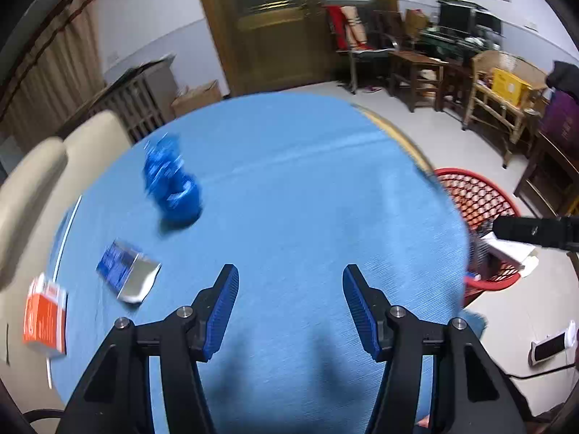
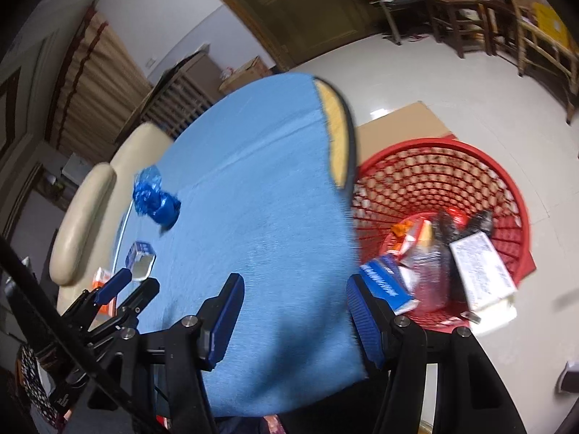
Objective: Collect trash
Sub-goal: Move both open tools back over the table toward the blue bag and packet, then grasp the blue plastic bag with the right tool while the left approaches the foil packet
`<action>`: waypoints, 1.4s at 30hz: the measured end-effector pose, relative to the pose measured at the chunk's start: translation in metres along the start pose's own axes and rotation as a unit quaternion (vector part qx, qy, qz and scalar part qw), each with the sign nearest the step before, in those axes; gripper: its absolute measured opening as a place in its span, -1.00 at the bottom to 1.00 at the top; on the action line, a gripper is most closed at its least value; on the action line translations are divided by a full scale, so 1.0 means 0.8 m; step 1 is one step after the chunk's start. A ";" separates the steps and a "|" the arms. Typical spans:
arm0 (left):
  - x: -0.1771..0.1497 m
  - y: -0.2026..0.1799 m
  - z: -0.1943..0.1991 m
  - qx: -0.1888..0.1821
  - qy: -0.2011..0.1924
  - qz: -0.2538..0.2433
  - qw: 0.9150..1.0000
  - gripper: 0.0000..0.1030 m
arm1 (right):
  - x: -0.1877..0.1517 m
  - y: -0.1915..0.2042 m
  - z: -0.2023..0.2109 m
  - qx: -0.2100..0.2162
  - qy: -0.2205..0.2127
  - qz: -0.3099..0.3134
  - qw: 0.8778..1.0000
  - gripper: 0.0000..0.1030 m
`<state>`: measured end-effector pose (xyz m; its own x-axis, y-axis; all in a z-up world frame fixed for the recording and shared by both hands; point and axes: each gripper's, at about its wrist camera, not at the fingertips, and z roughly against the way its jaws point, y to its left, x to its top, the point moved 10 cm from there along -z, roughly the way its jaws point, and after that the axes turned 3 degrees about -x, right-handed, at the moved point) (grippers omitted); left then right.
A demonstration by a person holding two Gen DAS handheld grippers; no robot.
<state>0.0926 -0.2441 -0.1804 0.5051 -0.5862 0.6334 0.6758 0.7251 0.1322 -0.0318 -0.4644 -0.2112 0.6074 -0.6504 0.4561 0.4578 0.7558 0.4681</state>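
Where the round table fills the middle of the left wrist view under its blue cloth, a cream chair back curves along the left edge and a wooden door stands at the top centre. Wooden chairs and cluttered furniture crowd the upper right of the frame, on a pale tiled floor.

The left gripper hangs over bare cloth at the bottom centre, its blue-padded jaws spread with nothing between them. Up and to its left lies a crumpled blue wrapper; nearer, at the left, a blue and silver packet; at the far left edge, an orange and white box. All three sit apart from the fingers.

In the right wrist view the right gripper is likewise agape and empty, over the table's right rim. To its right, on the floor, stands the red mesh basket, already holding boxes and wrappers. The left gripper shows at the lower left of that frame, near the orange box.
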 end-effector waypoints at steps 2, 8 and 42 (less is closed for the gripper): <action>-0.012 0.024 -0.003 0.007 0.008 0.017 1.000 0.18 | 0.003 0.023 -0.011 0.002 0.007 0.021 1.000 0.21; -0.050 0.111 -0.003 0.034 0.028 0.094 0.995 0.18 | 0.013 0.101 -0.054 0.012 0.028 0.081 0.996 0.21; -0.155 0.292 0.028 0.092 0.061 0.239 0.965 0.18 | 0.100 0.388 -0.305 0.005 0.044 0.215 0.976 0.11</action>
<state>0.1757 0.0056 -0.2107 0.8030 -0.1993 0.5617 0.2495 0.9683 -0.0131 0.3171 -0.2635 -0.2142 0.7951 -0.2633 0.5463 0.1412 0.9564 0.2555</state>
